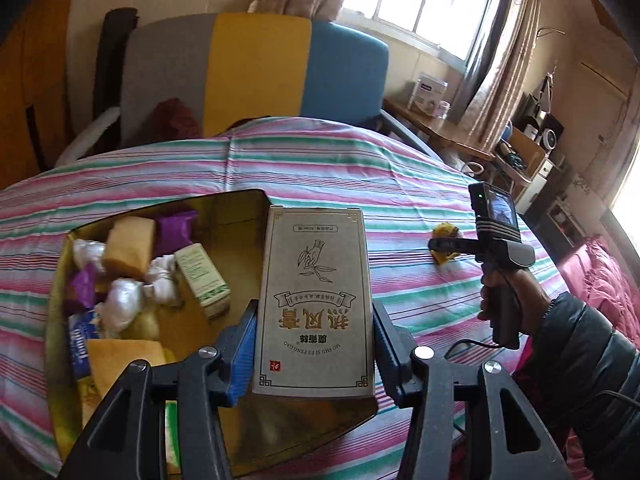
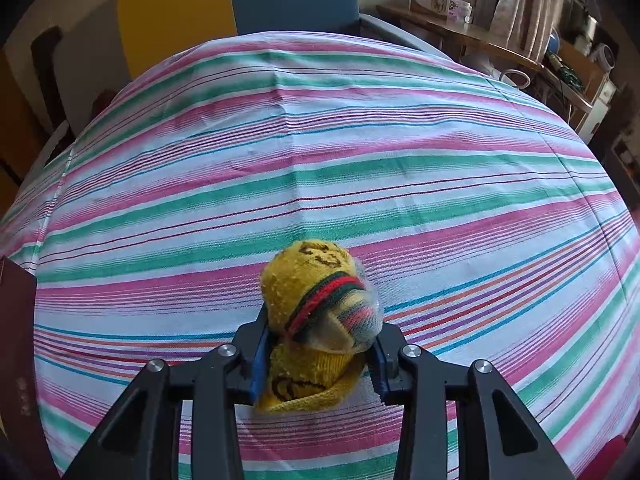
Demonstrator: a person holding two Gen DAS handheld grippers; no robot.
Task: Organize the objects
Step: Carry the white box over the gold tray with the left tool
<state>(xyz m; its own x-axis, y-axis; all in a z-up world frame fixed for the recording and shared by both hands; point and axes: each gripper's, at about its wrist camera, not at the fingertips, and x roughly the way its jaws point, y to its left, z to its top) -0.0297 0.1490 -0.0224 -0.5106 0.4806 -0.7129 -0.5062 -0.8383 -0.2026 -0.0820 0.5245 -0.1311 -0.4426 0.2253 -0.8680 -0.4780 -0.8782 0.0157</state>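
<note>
My left gripper point(image 1: 314, 354) is shut on a tall beige carton point(image 1: 314, 300) with Chinese print, held above the right part of a gold tin box point(image 1: 240, 208). The tin holds yellow sponges, purple packets, white wrapped lumps and a small green-white box point(image 1: 202, 274). My right gripper point(image 2: 318, 364) is shut on a rolled yellow sock bundle point(image 2: 316, 312) with red and green stripes, low over the striped cloth. In the left wrist view the right gripper point(image 1: 448, 245) shows at the right, with the yellow bundle point(image 1: 443, 232) at its tip.
A striped pink, green and white cloth point(image 2: 320, 168) covers the table. A chair with grey, yellow and blue panels point(image 1: 256, 68) stands behind it. A wooden side table point(image 1: 436, 124) with boxes stands at the back right. The tin's dark edge point(image 2: 16, 340) shows at far left.
</note>
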